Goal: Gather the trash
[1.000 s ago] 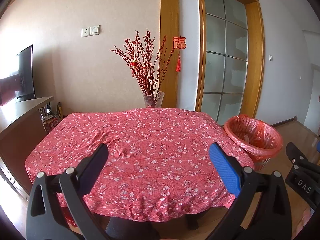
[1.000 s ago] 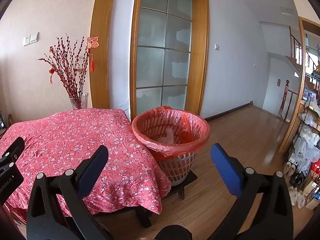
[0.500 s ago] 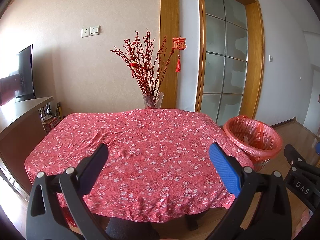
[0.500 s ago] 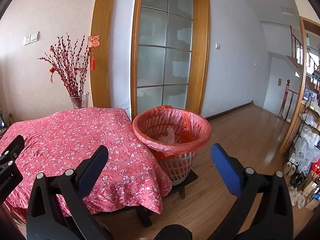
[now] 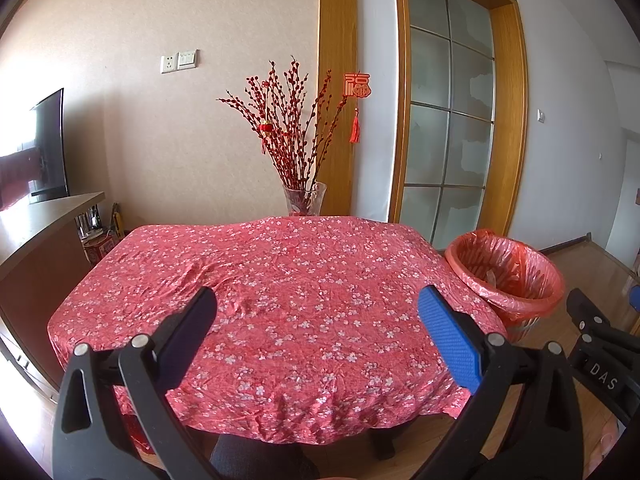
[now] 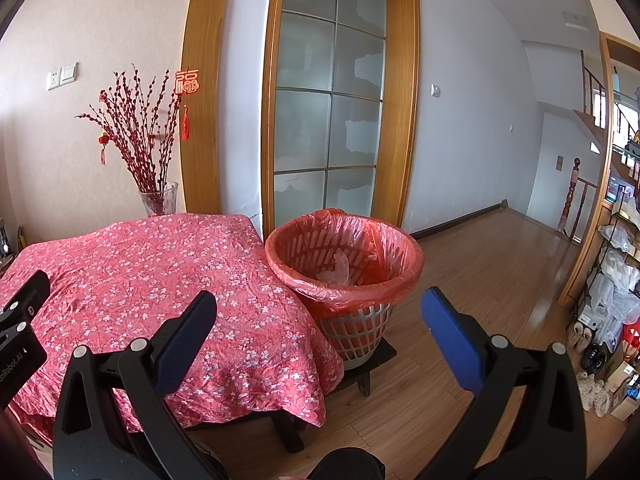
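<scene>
The left gripper (image 5: 316,324) is hovering over the near edge of the table (image 5: 280,280), its fingers (image 5: 448,336) standing wide apart and holding nothing, with a vase (image 5: 305,199) of red branches sitting at the far edge. Just right of the table, the bin (image 6: 344,256) with its red liner is resting on a low dark stand on the floor, a crumpled clear wrapper (image 6: 338,268) lying inside. The right gripper (image 6: 318,322) is hanging before the bin, fingers likewise spread and empty.
</scene>
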Action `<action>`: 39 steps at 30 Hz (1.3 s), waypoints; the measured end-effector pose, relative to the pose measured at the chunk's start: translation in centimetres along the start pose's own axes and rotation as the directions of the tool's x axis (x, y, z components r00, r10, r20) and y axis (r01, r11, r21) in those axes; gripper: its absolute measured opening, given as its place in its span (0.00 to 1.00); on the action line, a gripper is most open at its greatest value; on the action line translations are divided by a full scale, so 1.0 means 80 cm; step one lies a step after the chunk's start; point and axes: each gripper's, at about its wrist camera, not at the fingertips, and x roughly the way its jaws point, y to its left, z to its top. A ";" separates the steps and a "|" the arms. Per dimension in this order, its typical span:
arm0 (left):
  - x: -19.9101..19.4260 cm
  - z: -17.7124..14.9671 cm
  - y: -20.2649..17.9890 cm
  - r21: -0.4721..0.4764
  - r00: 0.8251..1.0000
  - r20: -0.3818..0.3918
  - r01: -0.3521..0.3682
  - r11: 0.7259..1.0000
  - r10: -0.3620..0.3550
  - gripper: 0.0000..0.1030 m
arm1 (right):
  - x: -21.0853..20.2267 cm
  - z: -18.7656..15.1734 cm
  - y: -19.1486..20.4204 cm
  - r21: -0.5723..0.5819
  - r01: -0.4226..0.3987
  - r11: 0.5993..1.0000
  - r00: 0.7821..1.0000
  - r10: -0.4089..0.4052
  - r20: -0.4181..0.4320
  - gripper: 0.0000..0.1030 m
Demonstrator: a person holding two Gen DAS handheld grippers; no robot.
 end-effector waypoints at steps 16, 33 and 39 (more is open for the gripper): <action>0.004 -0.003 0.000 -0.001 1.000 -0.007 0.005 1.000 -0.005 0.96 | 0.001 -0.001 -0.001 0.000 -0.001 1.000 1.000 0.001 -0.002 0.98; 0.004 -0.004 -0.001 -0.001 1.000 -0.010 0.008 1.000 -0.008 0.96 | 0.001 -0.001 -0.002 0.001 -0.002 1.000 1.000 0.002 -0.003 0.98; 0.003 -0.006 -0.002 0.000 1.000 -0.010 0.008 1.000 -0.008 0.96 | 0.001 -0.002 -0.003 0.000 -0.003 1.000 1.000 0.003 -0.005 0.98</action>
